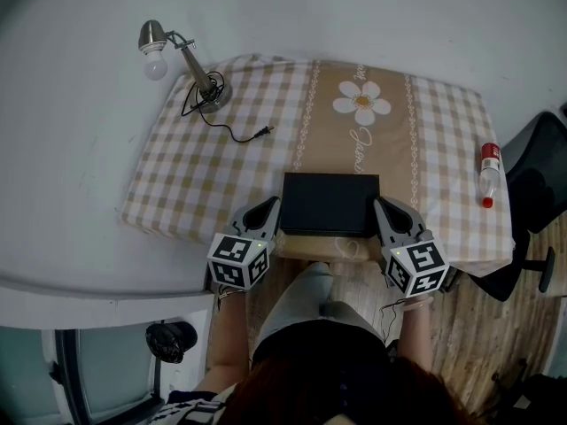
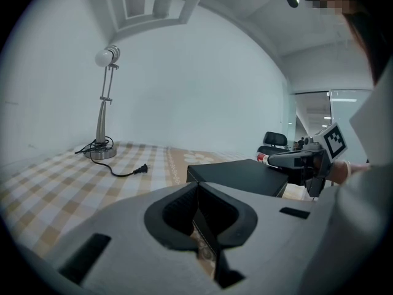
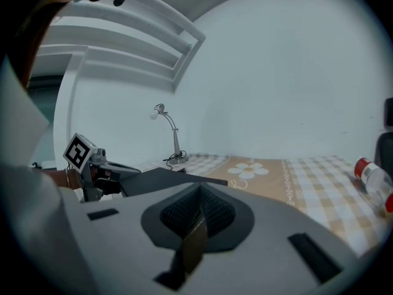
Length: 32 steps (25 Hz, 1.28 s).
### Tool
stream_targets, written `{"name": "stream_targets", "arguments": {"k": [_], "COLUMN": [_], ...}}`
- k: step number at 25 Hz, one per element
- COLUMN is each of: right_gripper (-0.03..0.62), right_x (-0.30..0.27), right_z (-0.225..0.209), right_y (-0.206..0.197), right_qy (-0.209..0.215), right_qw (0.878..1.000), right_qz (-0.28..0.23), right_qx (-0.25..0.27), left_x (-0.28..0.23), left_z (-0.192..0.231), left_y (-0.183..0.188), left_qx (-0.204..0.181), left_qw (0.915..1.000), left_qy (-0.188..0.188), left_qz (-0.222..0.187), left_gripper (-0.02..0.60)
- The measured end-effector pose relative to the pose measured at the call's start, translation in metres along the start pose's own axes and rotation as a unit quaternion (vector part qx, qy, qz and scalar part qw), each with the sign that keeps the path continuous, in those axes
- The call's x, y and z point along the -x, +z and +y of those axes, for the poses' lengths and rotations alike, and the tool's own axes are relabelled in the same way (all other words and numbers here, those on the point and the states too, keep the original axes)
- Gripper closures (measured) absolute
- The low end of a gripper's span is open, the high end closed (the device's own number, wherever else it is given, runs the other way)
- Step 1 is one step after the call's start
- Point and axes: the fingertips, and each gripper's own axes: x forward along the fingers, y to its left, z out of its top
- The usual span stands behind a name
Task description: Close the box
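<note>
Box (image 1: 330, 204) looks smooth matt black to me, tablecloth (image 1: 204, 175) is woven checked cloth, lamp (image 1: 213, 93) is brushed metal.

The checked beige surface (image 1: 177, 184) sits against a plain pale wall (image 1: 372, 7). A metal lamp (image 1: 182, 56) stands at upper left, a black chair (image 1: 532, 180) at the right edge, wood floor (image 1: 483, 312) at lower right

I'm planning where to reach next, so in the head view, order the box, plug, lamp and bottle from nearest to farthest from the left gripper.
1. Box, its edge in the jaws of the left gripper, centre front.
2. Plug, straight ahead, left of centre.
3. Lamp, far left corner.
4. Bottle, far right edge.
</note>
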Motion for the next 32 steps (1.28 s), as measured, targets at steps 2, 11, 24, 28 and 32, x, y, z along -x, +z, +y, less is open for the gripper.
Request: {"name": "stream_targets", "arguments": {"k": [2, 11, 24, 28, 32], "right_gripper": [0.577, 0.577, 0.577, 0.577, 0.577], "right_x": [0.004, 0.024, 0.046, 0.046, 0.046], "right_z": [0.004, 0.022, 0.035, 0.041, 0.045], "right_y": [-0.003, -0.002, 0.007, 0.014, 0.015], "right_qy": [0.0, -0.016, -0.053, -0.054, -0.043], "right_qw": [1.0, 1.0, 0.998, 0.997, 0.998], "right_qz": [0.004, 0.002, -0.017, -0.032, -0.036], "right_qx": [0.008, -0.005, 0.038, 0.049, 0.04], "left_x": [0.004, 0.029, 0.045, 0.044, 0.045], "left_z": [-0.003, -0.02, -0.055, -0.063, -0.068], "left_y": [0.0, 0.005, 0.032, 0.045, 0.051], "left_qx": [0.0, -0.011, -0.034, -0.035, -0.029], "left_qw": [1.0, 0.9997, 0.9972, 0.9955, 0.9944], "left_qy": [0.003, 0.005, 0.002, 0.003, 0.012], "left_qz": [-0.004, -0.02, -0.067, -0.088, -0.101], "left_gripper": [0.555, 0.555, 0.555, 0.555, 0.555]}}
